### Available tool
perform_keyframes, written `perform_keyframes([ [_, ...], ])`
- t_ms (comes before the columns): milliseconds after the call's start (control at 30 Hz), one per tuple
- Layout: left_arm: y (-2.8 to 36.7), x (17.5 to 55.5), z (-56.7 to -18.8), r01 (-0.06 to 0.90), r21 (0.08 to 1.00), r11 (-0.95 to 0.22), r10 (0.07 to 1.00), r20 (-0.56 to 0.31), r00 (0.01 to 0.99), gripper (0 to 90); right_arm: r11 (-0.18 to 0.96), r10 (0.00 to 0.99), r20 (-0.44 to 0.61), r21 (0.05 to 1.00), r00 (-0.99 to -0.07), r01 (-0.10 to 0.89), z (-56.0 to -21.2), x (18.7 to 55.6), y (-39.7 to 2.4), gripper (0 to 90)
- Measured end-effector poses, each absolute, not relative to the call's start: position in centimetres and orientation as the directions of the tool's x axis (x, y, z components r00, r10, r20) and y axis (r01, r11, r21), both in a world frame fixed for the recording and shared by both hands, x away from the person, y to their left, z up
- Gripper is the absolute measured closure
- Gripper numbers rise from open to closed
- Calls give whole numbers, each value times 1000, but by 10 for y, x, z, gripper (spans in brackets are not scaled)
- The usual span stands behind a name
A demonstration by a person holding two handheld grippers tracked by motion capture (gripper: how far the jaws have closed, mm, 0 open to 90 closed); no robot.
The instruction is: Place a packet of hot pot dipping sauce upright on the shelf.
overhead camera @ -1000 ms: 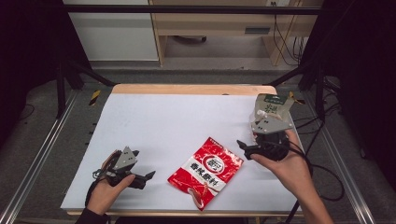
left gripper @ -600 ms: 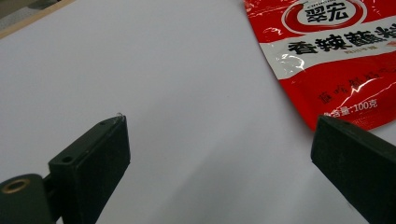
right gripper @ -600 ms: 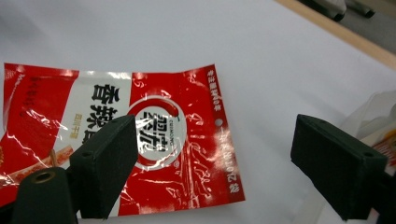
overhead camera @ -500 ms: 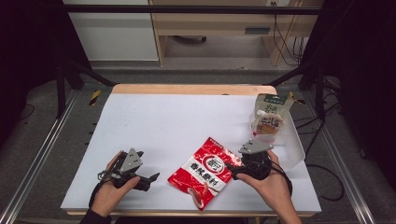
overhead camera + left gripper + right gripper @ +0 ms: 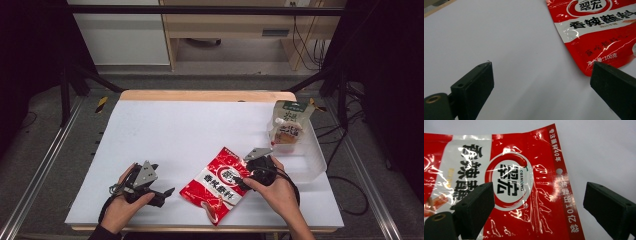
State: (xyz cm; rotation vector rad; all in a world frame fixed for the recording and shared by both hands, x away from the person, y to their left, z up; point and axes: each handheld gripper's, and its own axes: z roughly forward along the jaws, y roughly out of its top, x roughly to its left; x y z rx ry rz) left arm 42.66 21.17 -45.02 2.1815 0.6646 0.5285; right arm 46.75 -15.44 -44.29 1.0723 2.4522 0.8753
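A red seasoning packet [image 5: 218, 184] with white label and Chinese print lies flat near the table's front edge. My right gripper [image 5: 241, 179] is low over the packet's upper right end. In the right gripper view it [image 5: 539, 192] is open, its jaws straddling the packet [image 5: 511, 182] near the hang-hole edge. My left gripper [image 5: 162, 194] rests on the table left of the packet, pointing towards it. In the left gripper view it [image 5: 541, 75] is open, with bare white table between its jaws and the packet [image 5: 596, 32] just ahead on the right.
A clear plastic bin [image 5: 312, 160] sits at the table's right edge, with a green-topped spouted pouch [image 5: 286, 122] standing at its far end. The white table surface [image 5: 190, 130] stretches behind the packet. Black frame posts stand around the table.
My right gripper has come down and leftward from beside the bin and pouch to the packet's upper end. The left gripper has shifted only slightly.
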Motion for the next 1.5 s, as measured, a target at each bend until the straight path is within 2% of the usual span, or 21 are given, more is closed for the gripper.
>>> perform_keyframes([
  [333, 211, 427, -450, 288, 778, -559, 610, 150, 778, 50, 502, 780, 2, 595, -626, 628, -455, 479, -157, 103],
  [867, 211, 427, -451, 288, 775, -563, 607, 151, 780, 50, 489, 781, 58, 562, -622, 667, -464, 482, -154, 122],
  [1233, 212, 428, -451, 289, 773, -565, 607, 152, 780, 50, 468, 780, 84, 579, -620, 668, -460, 480, -155, 169],
  [1500, 212, 428, -450, 291, 774, -562, 611, 152, 777, 51, 472, 762, 70, 621, -643, 626, -448, 471, -153, 234],
])
